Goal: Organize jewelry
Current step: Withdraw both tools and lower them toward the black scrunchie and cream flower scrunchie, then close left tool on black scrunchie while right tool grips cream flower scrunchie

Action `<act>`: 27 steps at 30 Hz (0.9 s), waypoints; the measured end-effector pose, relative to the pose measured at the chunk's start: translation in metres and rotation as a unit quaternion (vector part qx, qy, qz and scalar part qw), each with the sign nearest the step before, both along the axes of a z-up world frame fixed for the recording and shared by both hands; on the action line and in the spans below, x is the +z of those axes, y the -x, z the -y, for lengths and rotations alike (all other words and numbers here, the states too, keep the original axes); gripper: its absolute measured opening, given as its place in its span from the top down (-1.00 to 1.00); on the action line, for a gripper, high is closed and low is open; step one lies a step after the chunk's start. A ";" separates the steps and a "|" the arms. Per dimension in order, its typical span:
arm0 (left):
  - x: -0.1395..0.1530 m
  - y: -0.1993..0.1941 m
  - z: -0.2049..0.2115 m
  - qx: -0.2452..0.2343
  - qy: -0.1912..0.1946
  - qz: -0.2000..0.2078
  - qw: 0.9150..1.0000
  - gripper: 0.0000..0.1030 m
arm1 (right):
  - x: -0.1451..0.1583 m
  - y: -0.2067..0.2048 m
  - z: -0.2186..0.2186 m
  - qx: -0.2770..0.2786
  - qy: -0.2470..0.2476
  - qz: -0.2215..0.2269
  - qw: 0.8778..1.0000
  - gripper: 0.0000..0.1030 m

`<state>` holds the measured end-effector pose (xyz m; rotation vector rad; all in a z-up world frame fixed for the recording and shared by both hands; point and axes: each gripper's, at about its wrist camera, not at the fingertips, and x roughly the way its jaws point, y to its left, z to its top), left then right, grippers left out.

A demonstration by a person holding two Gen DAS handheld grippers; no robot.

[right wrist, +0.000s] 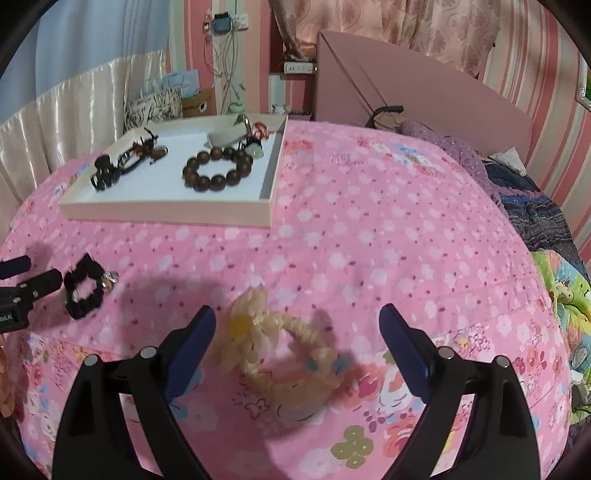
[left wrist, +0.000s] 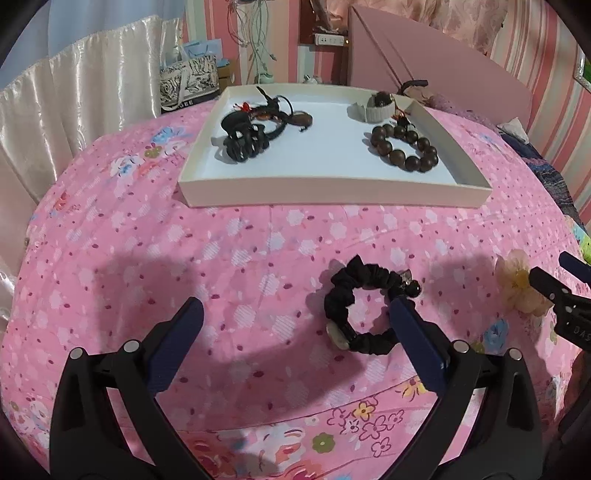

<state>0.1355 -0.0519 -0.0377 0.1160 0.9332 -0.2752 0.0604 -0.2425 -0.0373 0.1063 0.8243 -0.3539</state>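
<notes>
Lying between open right tongs (right wrist: 297,321): scrunchie (right wrist: 291,354)

A: What surrounds the bed?
B: Pink-and-white striped wallpaper (right wrist: 561,122), a pink headboard (right wrist: 424,88) and floral drapes (right wrist: 406,29).
A: And to the left?
B: A shiny cream curtain (left wrist: 85,96); the pink floral bedspread (right wrist: 369,240) fills the foreground.

Black scrunchie (left wrist: 364,310), cream scrunchie (right wrist: 291,354), pink floral bedspread (right wrist: 369,229)
</notes>
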 end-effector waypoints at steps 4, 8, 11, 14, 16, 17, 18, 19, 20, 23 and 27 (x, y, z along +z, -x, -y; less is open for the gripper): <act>-0.005 -0.001 0.003 -0.004 0.001 -0.004 1.000 -0.92 | -0.006 -0.001 0.001 -0.004 -0.004 -0.002 1.000 -0.74; -0.005 -0.003 0.004 -0.007 0.008 -0.005 1.000 -0.76 | 0.001 0.001 0.002 -0.003 -0.001 0.006 1.000 -0.74; -0.006 -0.006 0.006 -0.011 0.015 -0.010 1.000 -0.59 | 0.010 0.005 0.006 -0.008 0.002 0.013 1.000 -0.72; -0.008 -0.007 0.009 -0.014 0.015 -0.014 1.000 -0.53 | 0.016 0.010 0.014 -0.017 0.005 0.013 1.000 -0.60; -0.009 -0.007 0.010 -0.014 0.013 -0.013 1.000 -0.53 | 0.015 0.011 0.021 -0.025 0.000 0.006 1.000 -0.52; -0.010 -0.007 0.012 -0.015 0.011 -0.014 1.000 -0.46 | 0.010 0.011 0.025 -0.027 -0.008 -0.004 1.000 -0.47; -0.011 -0.008 0.013 -0.018 0.011 -0.016 1.000 -0.36 | 0.006 0.010 0.027 -0.026 -0.016 -0.012 0.999 -0.37; -0.013 -0.008 0.015 -0.021 0.011 -0.020 1.000 -0.32 | 0.001 0.009 0.029 -0.024 -0.024 -0.020 0.999 -0.28; -0.015 -0.008 0.016 -0.022 0.011 -0.025 0.999 -0.25 | -0.005 0.008 0.030 -0.023 -0.033 -0.028 0.999 -0.24; -0.020 -0.008 0.018 -0.025 0.010 -0.038 0.999 -0.06 | -0.019 0.005 0.030 -0.019 -0.044 -0.046 0.998 -0.08; -0.020 -0.006 0.018 -0.025 0.010 -0.037 0.999 0.21 | -0.027 0.002 0.029 -0.016 -0.045 -0.051 0.998 0.12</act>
